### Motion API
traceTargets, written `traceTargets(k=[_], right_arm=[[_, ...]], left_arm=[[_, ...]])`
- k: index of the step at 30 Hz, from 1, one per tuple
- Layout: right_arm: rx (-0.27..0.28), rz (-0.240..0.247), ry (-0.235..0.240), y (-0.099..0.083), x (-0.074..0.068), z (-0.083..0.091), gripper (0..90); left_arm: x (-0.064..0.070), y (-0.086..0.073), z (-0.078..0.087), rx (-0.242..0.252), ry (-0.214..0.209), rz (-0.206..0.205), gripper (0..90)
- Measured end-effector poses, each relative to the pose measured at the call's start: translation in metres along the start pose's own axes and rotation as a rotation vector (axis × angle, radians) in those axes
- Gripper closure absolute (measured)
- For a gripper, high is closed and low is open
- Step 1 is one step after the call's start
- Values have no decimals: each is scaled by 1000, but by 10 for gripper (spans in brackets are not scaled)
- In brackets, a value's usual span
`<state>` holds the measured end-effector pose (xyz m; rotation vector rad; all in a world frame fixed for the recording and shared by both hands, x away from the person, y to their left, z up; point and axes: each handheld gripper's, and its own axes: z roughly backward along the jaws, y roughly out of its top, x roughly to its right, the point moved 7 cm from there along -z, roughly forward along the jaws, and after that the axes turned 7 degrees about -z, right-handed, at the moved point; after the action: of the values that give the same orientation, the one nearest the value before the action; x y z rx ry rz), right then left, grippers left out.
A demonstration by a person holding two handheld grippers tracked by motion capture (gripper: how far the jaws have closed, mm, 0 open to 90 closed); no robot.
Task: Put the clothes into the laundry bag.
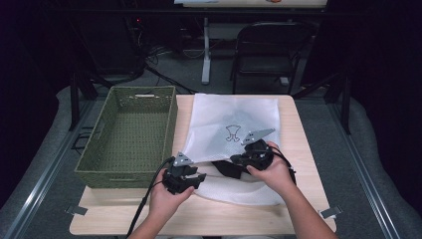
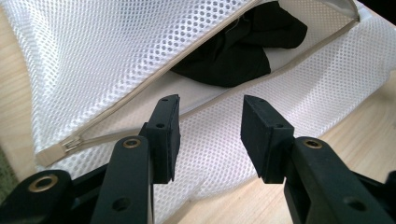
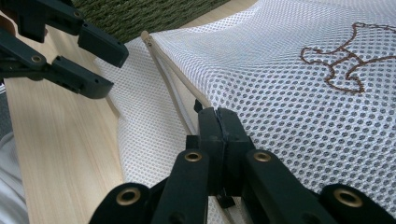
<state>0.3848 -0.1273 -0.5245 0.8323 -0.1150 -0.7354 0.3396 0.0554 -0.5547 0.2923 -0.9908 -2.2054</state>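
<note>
Right gripper (image 3: 219,122) clamps the upper zip edge of the white mesh bag (image 1: 234,119) near the table's (image 1: 303,144) front edge; left gripper (image 2: 210,128) gapes empty beside it.

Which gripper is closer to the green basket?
The left. The left gripper hangs open just off the green basket's near right corner, over the mesh bag's zipper end. The right gripper is farther right, shut on the bag's zipper edge.

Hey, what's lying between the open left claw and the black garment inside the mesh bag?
In the left gripper view, the left claw is open, and only the mesh bag's lower zipper edge and white mesh lie between it and the black garment.
</note>
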Motion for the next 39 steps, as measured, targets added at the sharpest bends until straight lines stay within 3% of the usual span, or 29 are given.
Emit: traceTargets(k=[17, 39], right_arm=[[-4, -17, 10, -18, 4, 6, 897], [-15, -46, 5, -37, 11, 10, 897]], left_arm=[[-9, -22, 15, -25, 27, -2, 556], [-12, -56, 15, -82, 53, 9, 548]])
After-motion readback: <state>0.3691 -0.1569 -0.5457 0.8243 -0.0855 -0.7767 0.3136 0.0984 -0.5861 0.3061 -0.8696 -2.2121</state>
